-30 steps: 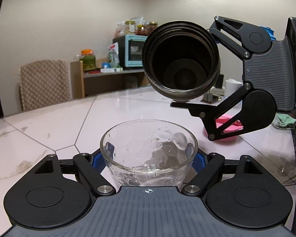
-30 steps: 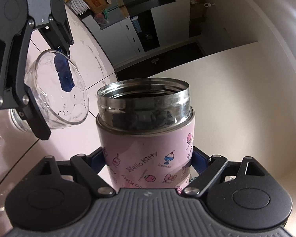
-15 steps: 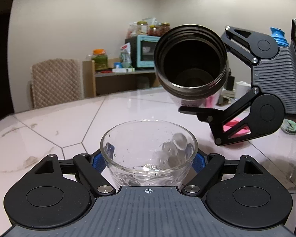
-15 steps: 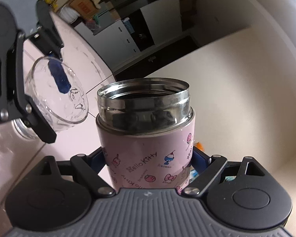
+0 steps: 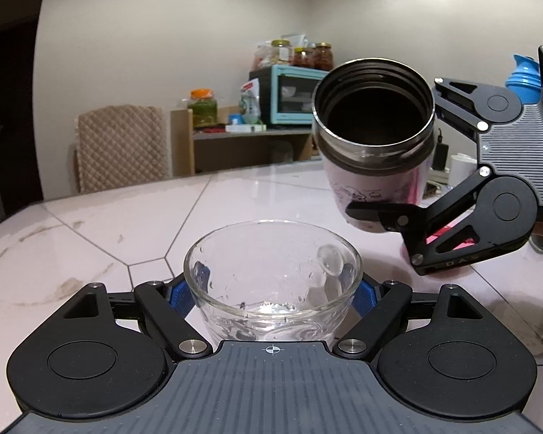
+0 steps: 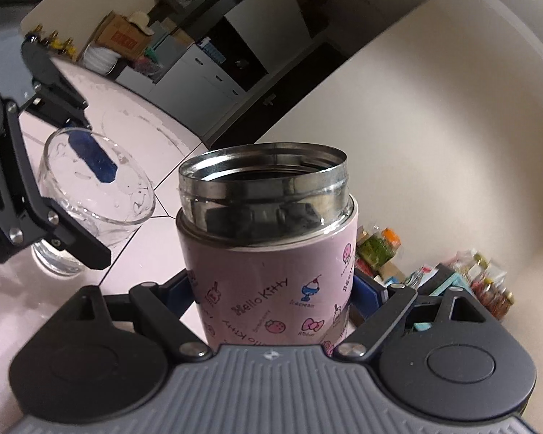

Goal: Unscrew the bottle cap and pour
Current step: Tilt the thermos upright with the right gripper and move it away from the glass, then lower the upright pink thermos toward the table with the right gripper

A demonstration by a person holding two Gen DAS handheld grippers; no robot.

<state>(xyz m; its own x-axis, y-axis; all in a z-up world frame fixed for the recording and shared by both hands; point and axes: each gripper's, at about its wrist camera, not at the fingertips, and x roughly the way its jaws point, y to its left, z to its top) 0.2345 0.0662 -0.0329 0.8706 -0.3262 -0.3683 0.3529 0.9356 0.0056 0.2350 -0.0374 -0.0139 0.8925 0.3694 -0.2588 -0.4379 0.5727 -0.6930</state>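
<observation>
My left gripper (image 5: pixel 273 294) is shut on a clear glass bowl (image 5: pixel 271 271) that holds a little water and rests on the pale tiled table (image 5: pixel 126 224). My right gripper (image 6: pixel 271 289) is shut on a pink Hello Kitty bottle (image 6: pixel 268 271) with a steel neck and no cap. In the left wrist view the bottle (image 5: pixel 374 144) hangs tilted in the air, up and to the right of the bowl, its open mouth facing me. The bowl also shows at the left of the right wrist view (image 6: pixel 94 195). No water is running from the bottle.
A padded chair (image 5: pixel 121 146) and a shelf with a turquoise oven (image 5: pixel 286 96) and jars stand beyond the table's far edge. A pink object (image 5: pixel 449 238) lies behind my right gripper. A blue-capped bottle (image 5: pixel 523 79) and a white cup (image 5: pixel 461 170) stand at the right.
The bottle has moved right and away from above the bowl and has tipped back towards upright. The bowl has stayed in my left gripper on the table.
</observation>
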